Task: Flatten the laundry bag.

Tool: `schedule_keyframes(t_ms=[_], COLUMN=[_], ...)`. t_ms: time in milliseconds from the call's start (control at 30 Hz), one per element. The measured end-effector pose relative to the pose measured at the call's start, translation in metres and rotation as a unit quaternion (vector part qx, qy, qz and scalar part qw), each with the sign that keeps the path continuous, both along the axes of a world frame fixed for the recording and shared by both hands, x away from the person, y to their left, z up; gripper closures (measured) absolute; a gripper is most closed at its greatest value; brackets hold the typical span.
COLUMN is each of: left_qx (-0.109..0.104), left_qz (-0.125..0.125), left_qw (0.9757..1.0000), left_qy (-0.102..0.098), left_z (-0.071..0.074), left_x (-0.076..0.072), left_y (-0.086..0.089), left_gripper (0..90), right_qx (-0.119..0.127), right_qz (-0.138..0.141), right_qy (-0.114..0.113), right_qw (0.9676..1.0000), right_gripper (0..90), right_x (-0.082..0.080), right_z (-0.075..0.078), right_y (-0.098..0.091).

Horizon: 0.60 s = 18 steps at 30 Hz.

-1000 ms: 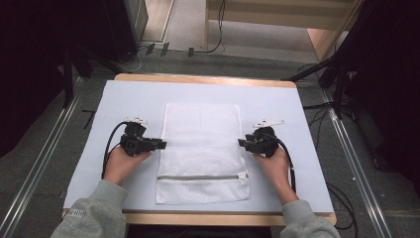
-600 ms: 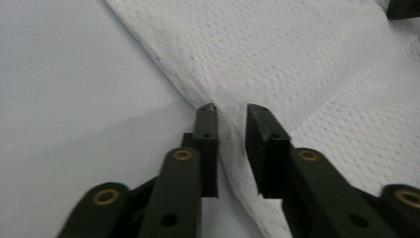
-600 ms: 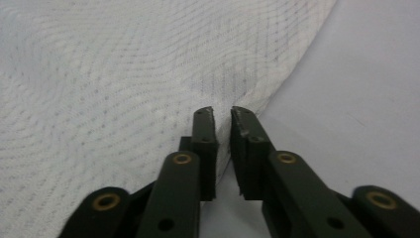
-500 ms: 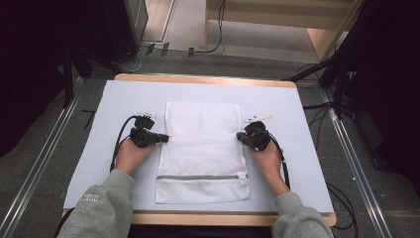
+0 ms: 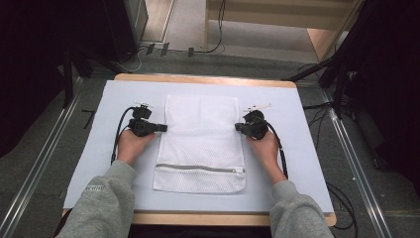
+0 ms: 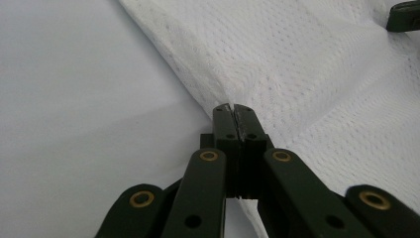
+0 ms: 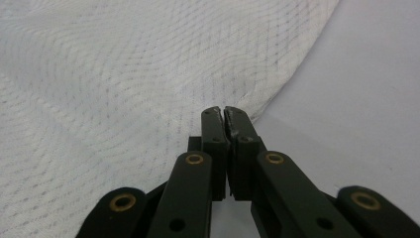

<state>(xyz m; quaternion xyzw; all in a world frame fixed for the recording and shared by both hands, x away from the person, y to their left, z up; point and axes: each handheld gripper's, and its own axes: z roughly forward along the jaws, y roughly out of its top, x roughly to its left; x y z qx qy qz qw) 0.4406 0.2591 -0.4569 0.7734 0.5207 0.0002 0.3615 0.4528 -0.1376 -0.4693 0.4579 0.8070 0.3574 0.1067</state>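
Left gripper (image 5: 161, 128) and right gripper (image 5: 238, 127), jaws pinched together, facing inward

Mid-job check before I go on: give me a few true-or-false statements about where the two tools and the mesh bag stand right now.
1. The left tool is shut on the left edge of the white mesh bag. True.
2. The right tool hangs open above the bag. False: its jaws are pinched shut on the bag's right edge.
3. The bag's zipper runs across the end nearer the person. True.
4. The bag is bunched in a heap at the table's far corner. False: it lies spread out flat in the middle of the pale mat.
5. Both tools grip the bag at the zipper. False: they hold the side edges, farther from the person than the zipper.
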Motion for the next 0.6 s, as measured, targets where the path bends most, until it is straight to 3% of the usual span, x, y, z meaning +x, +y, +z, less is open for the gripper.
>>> schedule_keyframes(t_ms=[433,533,600], left_qx=[0.004,0.007,0.003], left_qz=[-0.002,-0.001,0.0], left_qw=[1.0,0.9999,1.0], left_qy=[-0.001,-0.008,-0.009], left_z=[-0.0006,0.0011,0.0026], left_x=[-0.003,-0.0037,-0.0048], left_y=[0.0018,0.003,0.0035], left_gripper=[89.6,82.7,77.2], right_qx=[0.005,-0.007,-0.001], right_qz=[0.001,-0.005,-0.008], right_qy=[0.005,-0.012,-0.018], right_qw=[1.0,0.9999,0.9998], right_gripper=[85.3,77.3,74.5], right_x=[-0.0032,-0.0049,-0.0051], right_z=[-0.0008,0.0022,0.0041], right_y=[-0.0013,-0.0041,-0.0085])
